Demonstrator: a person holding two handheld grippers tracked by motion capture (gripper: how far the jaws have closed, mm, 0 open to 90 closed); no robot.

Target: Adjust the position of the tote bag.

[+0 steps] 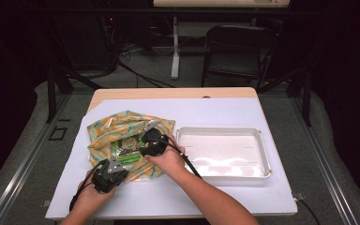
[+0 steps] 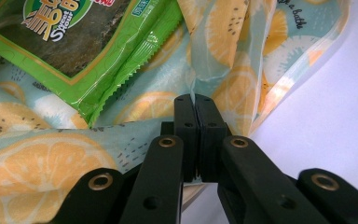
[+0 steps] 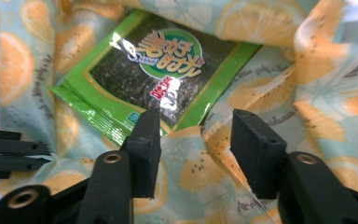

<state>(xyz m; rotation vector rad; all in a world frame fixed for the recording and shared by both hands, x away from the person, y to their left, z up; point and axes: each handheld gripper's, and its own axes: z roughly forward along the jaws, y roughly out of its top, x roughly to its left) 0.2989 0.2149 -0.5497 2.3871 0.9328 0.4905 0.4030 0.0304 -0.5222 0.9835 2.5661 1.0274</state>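
A pouch (image 1: pixel 104 132) printed with orange slices lies crumpled on the white table cover. A green seaweed packet (image 1: pixel 128 147) rests in its opened mouth, with cloth folded around it. My left gripper (image 1: pixel 114 163) sits at the pouch's near edge, and its jaws (image 2: pixel 194 100) are shut with a fold of the pouch (image 2: pixel 223 56) pinched at their tips. My right gripper (image 3: pixel 193 126) hovers open just short of the packet (image 3: pixel 154 70), with only pouch cloth (image 3: pixel 326 93) below the gap. The packet's near corner (image 2: pixel 74 46) lies beyond the left jaws.
A white shallow tray (image 1: pixel 262 154) stands to the right of the pouch, close to my right forearm. Bare white cover runs along the table's front edge and far side. Behind the table are a dark chair (image 1: pixel 236 47) and cables on the floor.
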